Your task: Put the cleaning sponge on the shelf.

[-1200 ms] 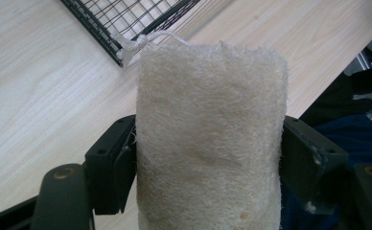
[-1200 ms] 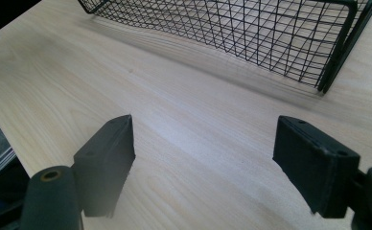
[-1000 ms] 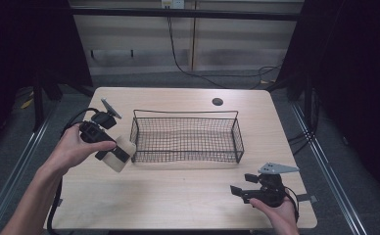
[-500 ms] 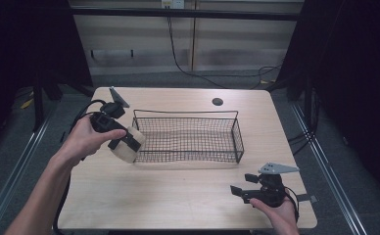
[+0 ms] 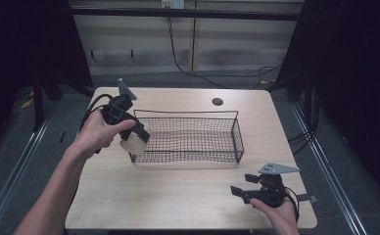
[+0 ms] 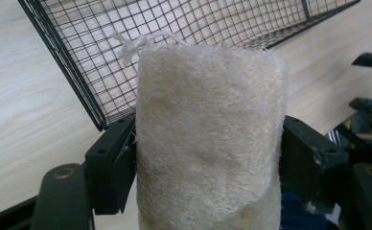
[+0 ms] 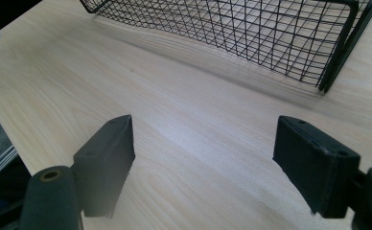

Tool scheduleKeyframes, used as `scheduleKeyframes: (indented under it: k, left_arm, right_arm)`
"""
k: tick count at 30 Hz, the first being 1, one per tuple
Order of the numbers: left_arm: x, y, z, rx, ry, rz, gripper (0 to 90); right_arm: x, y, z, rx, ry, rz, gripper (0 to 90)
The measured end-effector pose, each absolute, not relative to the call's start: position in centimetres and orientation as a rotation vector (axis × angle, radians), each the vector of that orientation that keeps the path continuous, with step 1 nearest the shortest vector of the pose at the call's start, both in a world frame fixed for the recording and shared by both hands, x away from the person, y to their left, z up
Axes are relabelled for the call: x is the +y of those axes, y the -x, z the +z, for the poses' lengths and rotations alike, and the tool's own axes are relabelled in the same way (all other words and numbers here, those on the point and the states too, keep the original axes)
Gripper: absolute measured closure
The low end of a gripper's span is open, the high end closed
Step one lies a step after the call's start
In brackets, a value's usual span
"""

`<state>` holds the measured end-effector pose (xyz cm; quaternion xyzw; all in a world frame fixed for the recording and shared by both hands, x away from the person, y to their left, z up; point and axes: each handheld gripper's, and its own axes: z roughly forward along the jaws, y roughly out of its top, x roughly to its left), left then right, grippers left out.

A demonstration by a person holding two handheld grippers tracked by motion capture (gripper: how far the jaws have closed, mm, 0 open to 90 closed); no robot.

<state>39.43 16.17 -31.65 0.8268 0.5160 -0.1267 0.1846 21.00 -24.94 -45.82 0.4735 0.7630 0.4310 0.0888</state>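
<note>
Looking down from the high view, the left gripper (image 5: 135,137) carries a pale loofah (image 5: 133,144) at the near left corner of the wire basket (image 5: 188,113), the loofah just at the rim and not yet inside. The basket stands mid-table (image 5: 178,196) with nothing seen in it. The right gripper (image 5: 241,191) rests low by the table's near right edge, well apart from the basket.

In the left gripper view, both black jaws are clamped on the loofah's (image 6: 210,139) sides, squeezing it a little; a knotted white string (image 6: 131,43) sticks out of its top. The basket's (image 6: 69,76) corner lies right behind it, mesh floor beyond.

In the right gripper view, the jaws stand wide apart with nothing between them, bare table (image 7: 184,143) below and the basket's (image 7: 337,57) end wall farther off.

Judging what could go wrong: the loofah hangs so near the corner wire that it may catch the rim as it goes over, and then push the light basket along the table or twist in the grip. Being soft and springy, it could slip out if the clamp eases too early and land outside on the table. The loose string may also snag in the mesh as the jaws let go, dragging the loofah back up when the hand lifts.
</note>
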Motion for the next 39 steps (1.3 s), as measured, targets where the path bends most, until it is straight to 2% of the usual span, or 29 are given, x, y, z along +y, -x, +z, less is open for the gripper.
scheduleKeyframes:
  k: [14, 21, 27, 32, 39]
  left_arm:
    - [13.8, -41.0, -32.3, 1.603, -2.322, -0.306, 27.9]
    - [12.9, -41.5, -32.8, 1.697, -2.314, -0.205, 27.9]
    - [12.3, -41.8, -33.1, 1.714, -2.333, -0.208, 27.9]
    - [11.7, -42.2, -33.8, 1.759, -2.378, -0.116, 27.9]
    - [11.4, -42.9, -34.8, 1.818, -2.368, -0.083, 27.9]
  right_arm:
    - [-25.0, -21.0, -45.8, 2.272, -1.408, 1.29, 22.2]
    - [-25.0, -21.0, -45.8, 2.273, -1.406, 1.288, 22.2]
    - [-25.0, -21.0, -45.8, 2.275, -1.408, 1.29, 22.2]
    - [-25.0, -21.0, -45.8, 2.276, -1.407, 1.29, 22.2]
    - [-25.0, -20.9, -45.8, 2.28, -1.409, 1.29, 22.2]
